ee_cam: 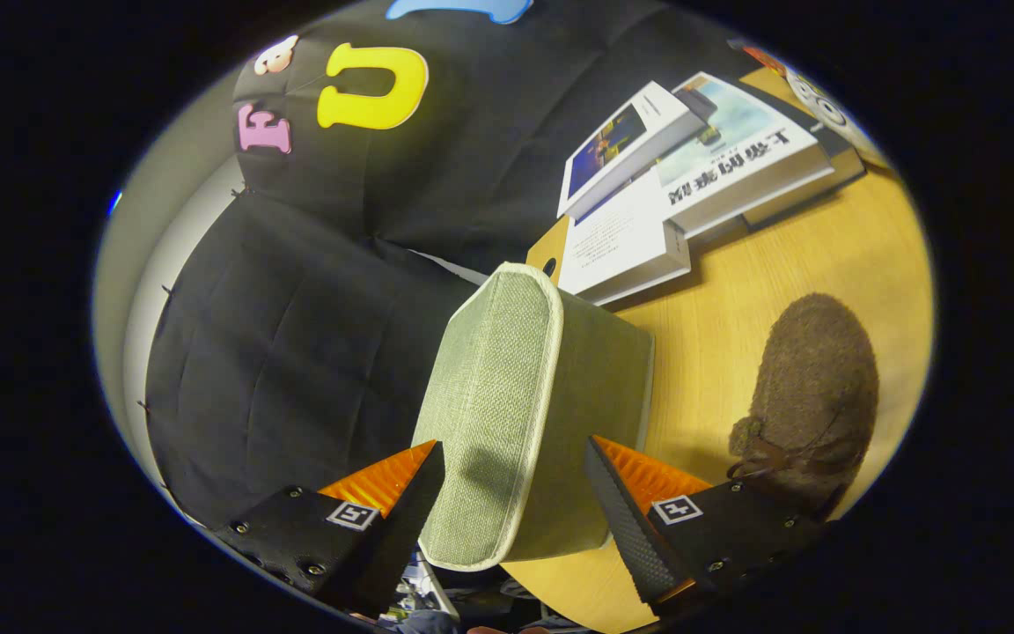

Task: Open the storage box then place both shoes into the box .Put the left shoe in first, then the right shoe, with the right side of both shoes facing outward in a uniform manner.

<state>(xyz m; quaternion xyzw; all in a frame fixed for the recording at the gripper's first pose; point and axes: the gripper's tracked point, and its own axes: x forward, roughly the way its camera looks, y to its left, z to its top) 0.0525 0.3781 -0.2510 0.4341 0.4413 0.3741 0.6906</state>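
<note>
A grey-green fabric storage box [516, 387] with pale piping stands on the wooden table [736, 299]. Its lidded face is turned toward the booth's black wall, and the lid looks closed. My gripper [514, 445] is wide open and straddles the box's near end. One finger lies against the lidded face and the other is close by the box's side. Whether they press on the box is unclear. A brown fuzzy shoe [815, 387] with a dark lace lies on the table, beyond the finger on the table side and apart from the box.
A stack of books [718, 167] and a white booklet [621, 246] lie on the table beyond the box. The black cloth wall [296, 335] hangs close behind the box. Bare wood runs between the box and the shoe.
</note>
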